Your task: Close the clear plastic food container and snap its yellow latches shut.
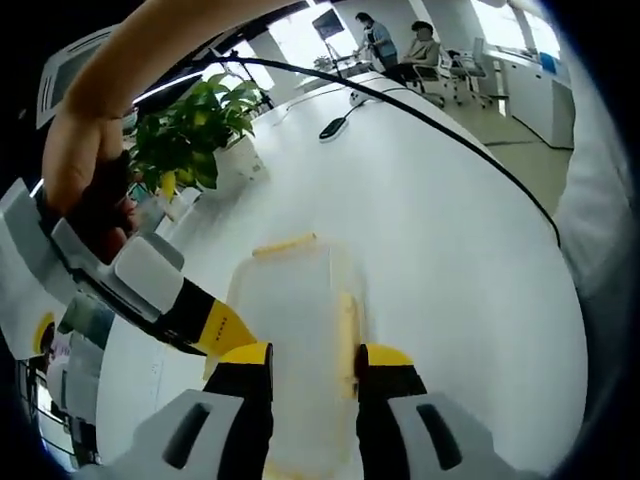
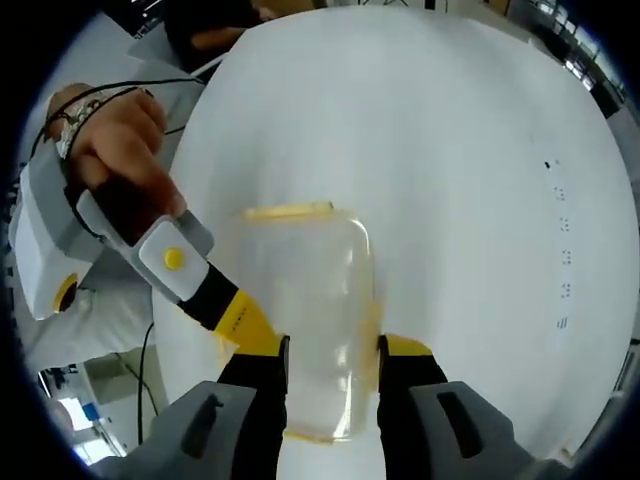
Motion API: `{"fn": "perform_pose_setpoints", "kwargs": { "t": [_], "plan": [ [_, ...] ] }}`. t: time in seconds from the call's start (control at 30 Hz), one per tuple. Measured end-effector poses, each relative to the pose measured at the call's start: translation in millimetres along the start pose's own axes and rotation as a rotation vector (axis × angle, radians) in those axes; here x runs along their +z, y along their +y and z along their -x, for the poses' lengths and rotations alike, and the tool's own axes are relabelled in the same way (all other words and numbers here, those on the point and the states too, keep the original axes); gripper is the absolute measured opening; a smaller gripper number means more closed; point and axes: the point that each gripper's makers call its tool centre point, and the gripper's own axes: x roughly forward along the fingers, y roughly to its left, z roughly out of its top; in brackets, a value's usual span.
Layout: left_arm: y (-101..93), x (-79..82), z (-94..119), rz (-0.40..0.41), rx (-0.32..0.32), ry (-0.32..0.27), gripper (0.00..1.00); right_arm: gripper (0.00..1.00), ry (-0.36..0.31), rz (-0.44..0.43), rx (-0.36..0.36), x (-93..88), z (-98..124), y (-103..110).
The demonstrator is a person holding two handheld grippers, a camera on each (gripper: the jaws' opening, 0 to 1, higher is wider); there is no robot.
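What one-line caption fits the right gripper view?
Two handheld grippers work opposite sides of a clear container with yellow latches on a white table.

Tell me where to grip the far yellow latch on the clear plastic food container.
Take the far yellow latch by its long free edge, coming from above; it lies as a thin flat strip along the short far end of the clear plastic food container.

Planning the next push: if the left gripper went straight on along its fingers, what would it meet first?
Probably the clear container, lying right between and ahead of the left gripper. Its yellow latch sits near the right finger. Depth is uncertain.
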Motion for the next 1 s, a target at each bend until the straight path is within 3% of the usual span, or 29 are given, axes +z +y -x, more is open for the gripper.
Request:
{"fn": "perform_pose_setpoints", "kwargs": {
  "t": [0.37, 0.4, 0.43, 1.0],
  "plan": [
    [3.8, -5.1, -1.7, 0.007, 0.002, -0.001, 0.25, 0.29, -0.008, -0.012, 0.037, 1.3, -0.2, -2.5],
    [3.7, -3.9, -1.9, 0.007, -0.002, -0.006, 0.25, 0.29, 0.032, -0.047, 0.058, -7.0, -0.4, 2.9],
    [4.1, -5.5, 1.6, 0.003, 0.003, -0.001, 0.25, 0.29, 0.005, -0.02, 0.054, -2.6, -2.1, -1.8],
    [2.6, -2.8, -2.6, 0.048, 0.028, -0.022, 0.28, 0.32, -0.006, 0.0, 0.054, -0.2, -1.9, -1.2]
  ]
}}
